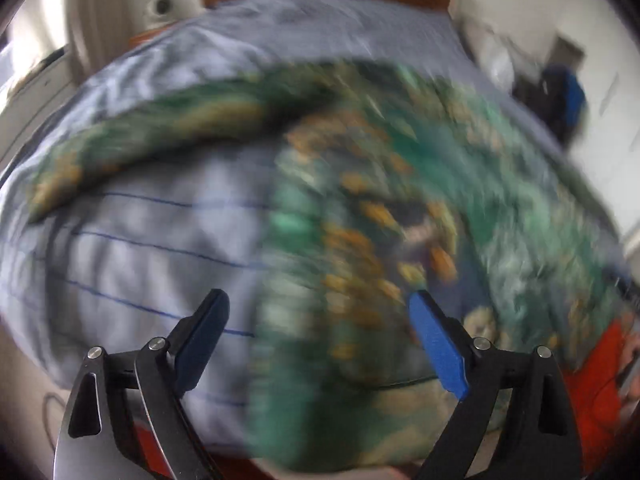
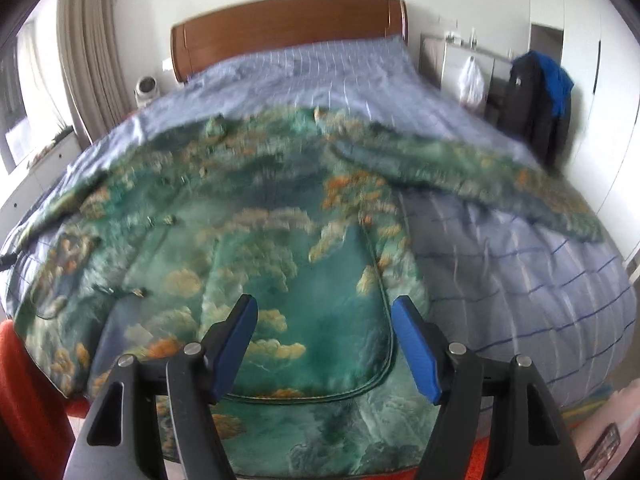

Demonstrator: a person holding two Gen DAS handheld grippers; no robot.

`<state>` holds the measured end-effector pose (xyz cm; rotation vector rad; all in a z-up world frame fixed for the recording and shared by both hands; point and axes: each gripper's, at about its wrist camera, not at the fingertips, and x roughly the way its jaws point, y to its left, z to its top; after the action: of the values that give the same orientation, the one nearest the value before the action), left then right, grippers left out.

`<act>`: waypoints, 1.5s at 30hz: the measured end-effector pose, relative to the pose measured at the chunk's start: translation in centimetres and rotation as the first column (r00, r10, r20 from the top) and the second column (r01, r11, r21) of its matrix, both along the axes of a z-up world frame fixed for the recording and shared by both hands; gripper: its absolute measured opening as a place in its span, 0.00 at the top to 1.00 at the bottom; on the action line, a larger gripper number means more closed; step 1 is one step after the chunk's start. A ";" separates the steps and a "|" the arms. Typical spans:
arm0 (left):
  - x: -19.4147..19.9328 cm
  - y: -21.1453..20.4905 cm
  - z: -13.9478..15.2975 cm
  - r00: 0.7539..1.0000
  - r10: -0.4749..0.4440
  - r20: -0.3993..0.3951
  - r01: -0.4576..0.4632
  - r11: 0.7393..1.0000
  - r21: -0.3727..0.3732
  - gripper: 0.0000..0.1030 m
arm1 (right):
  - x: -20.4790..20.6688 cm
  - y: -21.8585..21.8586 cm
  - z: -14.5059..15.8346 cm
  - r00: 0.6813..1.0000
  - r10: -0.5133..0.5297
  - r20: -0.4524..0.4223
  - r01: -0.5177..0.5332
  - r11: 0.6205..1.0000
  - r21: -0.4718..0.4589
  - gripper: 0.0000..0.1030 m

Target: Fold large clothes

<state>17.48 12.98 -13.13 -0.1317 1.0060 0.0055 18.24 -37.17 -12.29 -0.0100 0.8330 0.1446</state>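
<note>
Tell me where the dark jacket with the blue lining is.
In the right wrist view the dark jacket hangs at the far right, beside the bed, just right of a white plastic bag.

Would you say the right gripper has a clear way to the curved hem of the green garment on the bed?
Probably yes. The right gripper is open, with the curved hem of the green garment lying flat just beyond its fingertips and nothing lying on it or between them.

Soft daylight reaches me from the window [image 2: 16,92] on the left, flat and nearly shadowless, with glare there. My left wrist view is smeared by heavy motion blur across the green printed garment [image 1: 360,220]; the right is sharper, softening farther off. Both bow and darken at the edges.
</note>
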 end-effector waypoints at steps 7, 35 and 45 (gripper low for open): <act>-0.9 -2.7 -0.2 1.000 -0.011 -0.015 0.012 0.997 0.073 0.12 | -1.7 -2.2 -3.7 0.985 -0.088 -0.147 0.096 0.994 0.045 0.33; -3.7 -6.9 3.2 0.974 0.091 0.207 -0.115 0.988 0.104 0.01 | -4.0 1.1 1.0 0.992 -0.051 0.116 0.041 0.995 0.088 0.16; -4.8 -6.9 2.3 0.971 0.093 0.222 -0.127 0.981 0.146 0.01 | -5.0 1.6 1.9 0.980 -0.089 0.178 0.078 0.995 0.068 0.06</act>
<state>12.67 6.05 -10.84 -0.0402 0.7782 0.1707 13.24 -35.62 -10.35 0.0677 0.6460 0.0885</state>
